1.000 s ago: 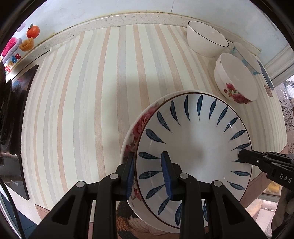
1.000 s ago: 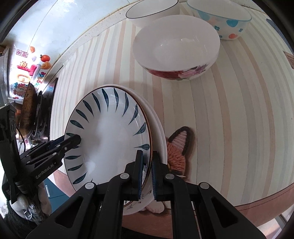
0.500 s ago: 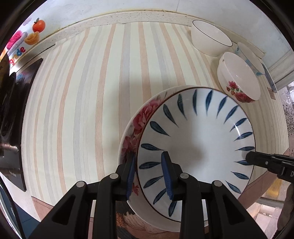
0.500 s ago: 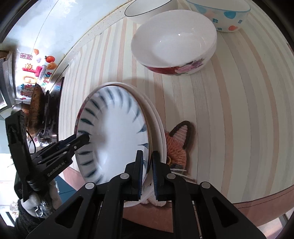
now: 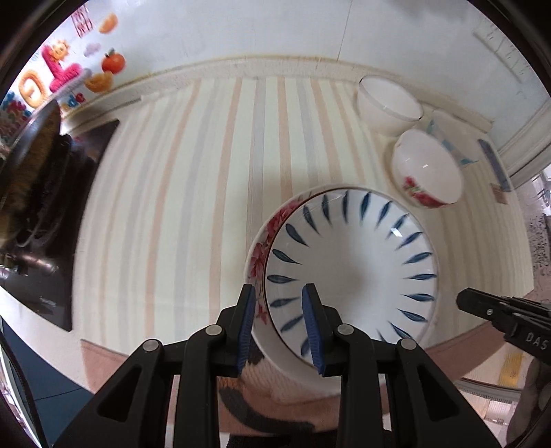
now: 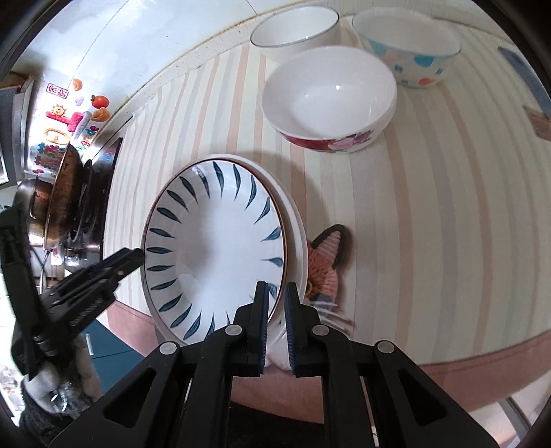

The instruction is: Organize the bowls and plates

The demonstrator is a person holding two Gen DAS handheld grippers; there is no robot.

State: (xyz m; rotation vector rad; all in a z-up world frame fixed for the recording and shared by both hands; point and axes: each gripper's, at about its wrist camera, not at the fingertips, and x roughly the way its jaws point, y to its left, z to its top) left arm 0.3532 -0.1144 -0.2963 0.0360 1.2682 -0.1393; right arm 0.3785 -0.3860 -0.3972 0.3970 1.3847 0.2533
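Note:
A white plate with blue leaf marks [image 5: 351, 268] lies stacked on a plate with red flowers [image 5: 261, 248]. My left gripper [image 5: 279, 310] is shut on the left rim of both plates. My right gripper [image 6: 275, 310] is shut on the opposite rim of the stack [image 6: 220, 248]. The stack is held tilted above the striped counter [image 5: 193, 193]. A white bowl with red flowers [image 6: 330, 100], a plain white bowl [image 6: 296, 31] and a bowl with coloured spots [image 6: 409, 44] stand at the back right.
A fox-shaped mat [image 6: 327, 262] lies on the counter beside the plates. A black stove with a dark pan [image 6: 69, 193] is at the left. Stickers [image 5: 62, 69] cover the wall behind it. The counter's front edge [image 6: 465, 358] is near.
Both grippers have lifted the plate stack up and away from the counter, and the views have tipped toward the back wall. The bowls have not moved.

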